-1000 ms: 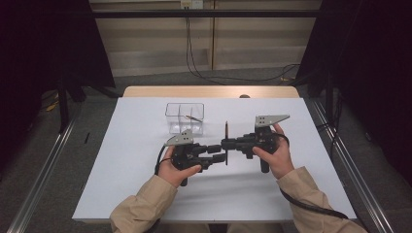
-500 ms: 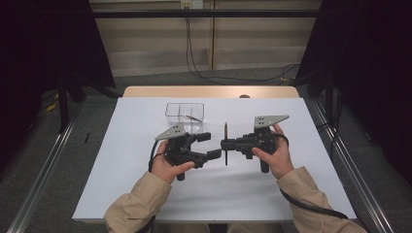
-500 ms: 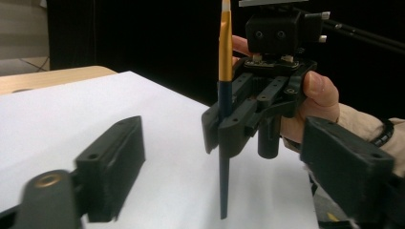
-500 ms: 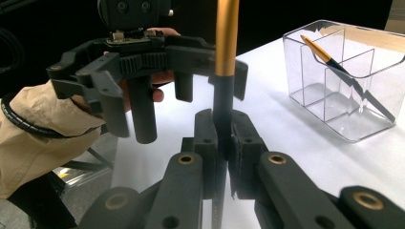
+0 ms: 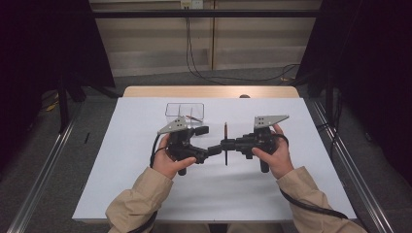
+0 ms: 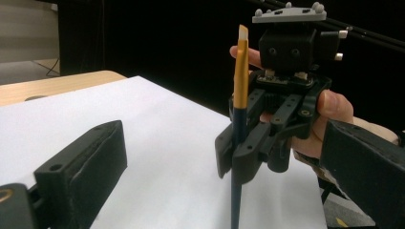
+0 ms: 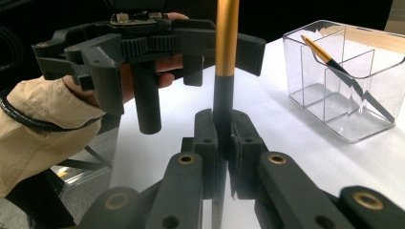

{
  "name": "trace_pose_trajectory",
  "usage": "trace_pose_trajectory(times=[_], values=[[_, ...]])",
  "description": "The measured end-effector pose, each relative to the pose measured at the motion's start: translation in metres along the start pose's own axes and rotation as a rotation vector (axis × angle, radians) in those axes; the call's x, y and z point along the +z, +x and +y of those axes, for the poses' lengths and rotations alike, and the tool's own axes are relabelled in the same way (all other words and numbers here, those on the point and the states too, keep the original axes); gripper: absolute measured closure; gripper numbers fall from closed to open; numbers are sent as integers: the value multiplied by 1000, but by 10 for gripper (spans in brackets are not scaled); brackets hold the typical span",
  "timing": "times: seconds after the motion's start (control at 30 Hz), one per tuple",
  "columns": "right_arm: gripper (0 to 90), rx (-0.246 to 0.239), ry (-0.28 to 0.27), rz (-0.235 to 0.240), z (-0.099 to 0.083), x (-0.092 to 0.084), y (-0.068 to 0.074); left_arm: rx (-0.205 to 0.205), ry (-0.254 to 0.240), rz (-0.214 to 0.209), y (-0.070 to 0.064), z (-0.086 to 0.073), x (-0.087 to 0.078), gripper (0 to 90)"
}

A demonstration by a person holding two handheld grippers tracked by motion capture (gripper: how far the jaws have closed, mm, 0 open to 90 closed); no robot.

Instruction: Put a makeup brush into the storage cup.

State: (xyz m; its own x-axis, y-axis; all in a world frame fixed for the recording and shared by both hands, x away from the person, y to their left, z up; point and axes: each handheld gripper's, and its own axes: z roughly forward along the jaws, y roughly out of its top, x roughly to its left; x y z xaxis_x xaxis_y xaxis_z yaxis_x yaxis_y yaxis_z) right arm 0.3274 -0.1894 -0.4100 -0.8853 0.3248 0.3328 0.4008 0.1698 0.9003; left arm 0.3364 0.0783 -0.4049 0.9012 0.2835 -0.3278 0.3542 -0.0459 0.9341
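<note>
A paintbrush (image 5: 226,141) with a dark handle, gold ferrule and pale tip (image 6: 241,81) stands upright above the white table. My right gripper (image 5: 225,144) is shut on its dark lower handle (image 7: 223,129). My left gripper (image 5: 208,141) faces it from the left. Its jaws have just been opening and stand wide, one finger (image 6: 86,162) low on the left in the left gripper view. Its pads do not touch the brush. A clear divided box (image 5: 184,110) behind the left gripper holds a second brush (image 7: 325,55) leaning in one compartment.
A white sheet (image 5: 145,184) covers the table, with a wooden strip (image 5: 209,91) at the far edge. Metal rails (image 5: 350,170) run along both sides. The person's tan sleeves (image 5: 136,208) come in from the near edge.
The left gripper's jaws have spread wide and drawn slightly left, away from the brush. The right gripper and the brush have stayed put.
</note>
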Motion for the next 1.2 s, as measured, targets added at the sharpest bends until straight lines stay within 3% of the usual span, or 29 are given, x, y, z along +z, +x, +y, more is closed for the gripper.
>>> trace_pose_trajectory(times=[0.37,0.6,0.77,1.2], values=[[836,-6,-4,3,0,2,1,-17,-30,-14,1,8,4,20],[836,-14,-3,8,1,4,2,-15,-48,-23,1,12,5,85],[836,-17,-5,11,1,5,3,-5,-57,-32,1,13,4,220],[836,-27,-3,12,1,7,4,-2,-7,-51,-3,12,8,646]])
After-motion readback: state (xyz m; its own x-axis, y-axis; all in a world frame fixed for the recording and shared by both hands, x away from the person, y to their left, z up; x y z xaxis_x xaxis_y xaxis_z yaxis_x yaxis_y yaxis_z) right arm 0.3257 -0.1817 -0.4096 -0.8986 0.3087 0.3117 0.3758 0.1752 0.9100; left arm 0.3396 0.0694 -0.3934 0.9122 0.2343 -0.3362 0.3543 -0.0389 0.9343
